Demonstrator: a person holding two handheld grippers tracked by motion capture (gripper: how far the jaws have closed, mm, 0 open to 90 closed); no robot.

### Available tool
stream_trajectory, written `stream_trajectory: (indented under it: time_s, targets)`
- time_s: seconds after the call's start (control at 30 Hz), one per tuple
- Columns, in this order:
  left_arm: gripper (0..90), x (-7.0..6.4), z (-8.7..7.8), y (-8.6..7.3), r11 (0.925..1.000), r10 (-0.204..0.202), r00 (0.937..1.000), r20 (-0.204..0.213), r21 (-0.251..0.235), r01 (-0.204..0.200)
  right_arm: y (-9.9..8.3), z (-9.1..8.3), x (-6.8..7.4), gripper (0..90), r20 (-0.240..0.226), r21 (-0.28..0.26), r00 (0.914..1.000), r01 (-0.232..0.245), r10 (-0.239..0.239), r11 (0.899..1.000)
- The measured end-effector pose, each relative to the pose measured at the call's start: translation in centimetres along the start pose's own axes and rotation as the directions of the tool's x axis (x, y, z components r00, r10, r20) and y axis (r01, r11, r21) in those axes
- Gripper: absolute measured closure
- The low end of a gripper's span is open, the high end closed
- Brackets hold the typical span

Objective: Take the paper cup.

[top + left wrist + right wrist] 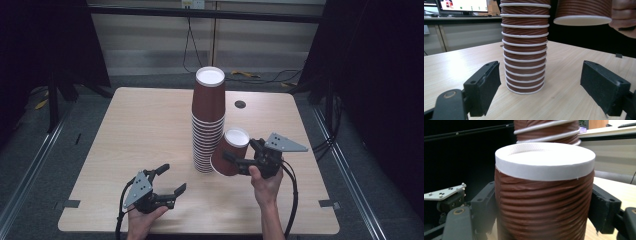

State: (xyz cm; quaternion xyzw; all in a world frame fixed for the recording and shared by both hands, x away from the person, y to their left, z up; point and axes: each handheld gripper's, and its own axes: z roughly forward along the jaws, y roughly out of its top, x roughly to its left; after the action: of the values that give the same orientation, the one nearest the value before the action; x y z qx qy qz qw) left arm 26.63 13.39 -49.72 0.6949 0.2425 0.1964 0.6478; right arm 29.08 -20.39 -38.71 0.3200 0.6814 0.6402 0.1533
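A tall stack of upside-down brown ribbed paper cups (208,117) (525,47) stands mid-table, white base on top. My right gripper (241,152) is shut on a single brown cup (230,151) (544,192), held upside down and tilted just right of the stack, above the table. Both jaws press its ribbed sides in the right gripper view. That cup's rim (582,20) hangs at the top right of the left gripper view. My left gripper (172,179) (541,90) stands open near the front left, pointing at the stack's foot, nothing between its pads.
The light wooden table (140,130) has a small dark hole (240,104) behind the stack. Bare wood spreads left of the stack. Cables (260,76) lie on the floor beyond the far edge, and dark curtains flank both sides.
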Motion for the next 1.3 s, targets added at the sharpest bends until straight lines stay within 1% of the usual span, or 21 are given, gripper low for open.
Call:
stream_trajectory:
  time_s: [0.07, 0.17, 0.2, 0.23, 0.3, 0.4, 0.43, 0.47, 0.53, 0.57, 0.6, 0.7, 0.8, 0.83, 0.9, 0.97, 1.17, 1.2, 1.23, 1.27, 1.3]
  targets:
    - [16.1, -0.2, 0.1, 0.2, 0.9999, -0.011, 0.9999, 0.012, -0.003, 0.011, -0.3, 0.2, 0.2, 21.4, -0.012, 0.006, 0.9999, 0.002, -0.002, 1.0]
    - [16.1, -0.3, 0.3, 0.4, 1.0, -0.006, 0.9993, 0.036, -0.002, 0.006, -0.9, 0.5, 0.3, 21.4, -0.029, 0.022, 0.9996, 0.002, -0.001, 1.0]
    - [16.1, -0.2, 0.3, 0.5, 1.0, 0.005, 0.9993, 0.036, 0.004, -0.005, -1.0, 0.7, 0.3, 21.4, -0.037, 0.023, 0.9993, -0.001, 0.002, 1.0]
    - [16.1, -0.3, 0.4, 0.5, 1.0, 0.001, 0.9992, 0.039, 0.003, -0.001, -1.2, 0.8, 0.4, 21.4, -0.042, 0.026, 0.9991, 0.0, 0.001, 1.0]
    - [15.9, -0.4, 0.6, 0.7, 0.9999, 0.014, 0.9988, 0.048, 0.009, -0.014, -1.5, 1.0, 0.6, 21.5, -0.058, 0.028, 0.9983, 0.0, 0.002, 1.0]
    - [15.8, -0.7, 0.9, 0.8, 0.9999, 0.008, 0.9978, 0.065, 0.006, -0.008, -1.8, 1.3, 0.6, 21.5, -0.071, 0.03, 0.9975, -0.003, 0.005, 1.0]
    - [15.8, -0.7, 0.9, 0.8, 0.9997, 0.018, 0.9974, 0.069, 0.013, -0.019, -2.0, 1.4, 0.6, 21.5, -0.076, 0.03, 0.9971, -0.009, 0.011, 1.0]
    - [15.9, -0.9, 1.0, 0.8, 0.9999, 0.004, 0.9974, 0.071, 0.015, -0.005, -2.2, 1.5, 0.6, 21.5, -0.079, 0.027, 0.9968, -0.011, 0.014, 1.0]
    - [16.0, -0.9, 1.2, 0.8, 0.9998, 0.001, 0.9965, 0.083, 0.019, -0.002, -2.5, 1.7, 0.7, 21.5, -0.085, 0.03, 0.9962, -0.016, 0.018, 0.999]
    - [16.0, -1.0, 1.3, 0.8, 0.9999, -0.003, 0.9964, 0.084, 0.011, 0.002, -2.6, 1.7, 0.7, 21.5, -0.091, 0.03, 0.9957, -0.015, 0.018, 0.999]
    - [15.9, -1.1, 1.3, 0.9, 0.9999, 0.002, 0.9966, 0.082, 0.017, -0.004, -2.7, 1.8, 0.8, 21.5, -0.095, 0.031, 0.9953, -0.014, 0.017, 0.999]
    - [15.6, -1.2, 1.6, 1.0, 0.9997, 0.003, 0.9951, 0.099, 0.022, -0.005, -3.0, 2.0, 1.0, 21.5, -0.106, 0.035, 0.9942, -0.012, 0.016, 0.999]
    - [15.6, -1.4, 1.7, 1.1, 0.9996, 0.009, 0.9942, 0.107, 0.025, -0.011, -3.1, 2.3, 1.1, 21.5, -0.114, 0.034, 0.9934, -0.011, 0.015, 0.999]
    - [15.6, -1.5, 1.9, 1.2, 0.9998, -0.001, 0.9936, 0.113, 0.02, -0.002, -3.2, 2.4, 1.1, 21.5, -0.115, 0.036, 0.9932, -0.012, 0.016, 0.999]
    - [15.6, -1.5, 1.9, 1.2, 0.9995, 0.004, 0.9924, 0.123, 0.032, -0.008, -3.3, 2.5, 1.2, 21.5, -0.12, 0.038, 0.9926, -0.009, 0.013, 0.999]
    - [15.5, -1.6, 2.0, 1.3, 0.9996, -0.001, 0.9908, 0.136, 0.027, -0.003, -3.5, 2.6, 1.3, 21.5, -0.124, 0.038, 0.9922, -0.009, 0.014, 0.999]
    - [15.5, -1.9, 2.2, 1.3, 0.9995, 0.003, 0.9883, 0.153, 0.032, -0.008, -3.8, 3.0, 1.5, 21.5, -0.135, 0.037, 0.9908, -0.006, 0.01, 0.999]
    - [15.5, -2.0, 2.3, 1.3, 0.9994, 0.0, 0.9885, 0.151, 0.033, -0.005, -3.9, 3.1, 1.6, 21.5, -0.14, 0.037, 0.9901, -0.005, 0.01, 0.999]
    - [15.5, -2.0, 2.3, 1.4, 0.9992, -0.011, 0.9869, 0.161, 0.038, 0.005, -3.9, 3.2, 1.7, 21.5, -0.14, 0.039, 0.9901, -0.002, 0.008, 0.999]
    - [15.7, -1.9, 2.4, 1.4, 0.9989, -0.011, 0.9869, 0.161, 0.048, 0.003, -3.9, 3.2, 1.7, 21.5, -0.144, 0.04, 0.9895, -0.004, 0.01, 0.999]
    - [15.5, -2.0, 2.4, 1.4, 0.9985, -0.003, 0.9882, 0.153, 0.055, -0.006, -3.9, 3.3, 1.7, 21.5, -0.148, 0.04, 0.9889, -0.003, 0.009, 0.999]
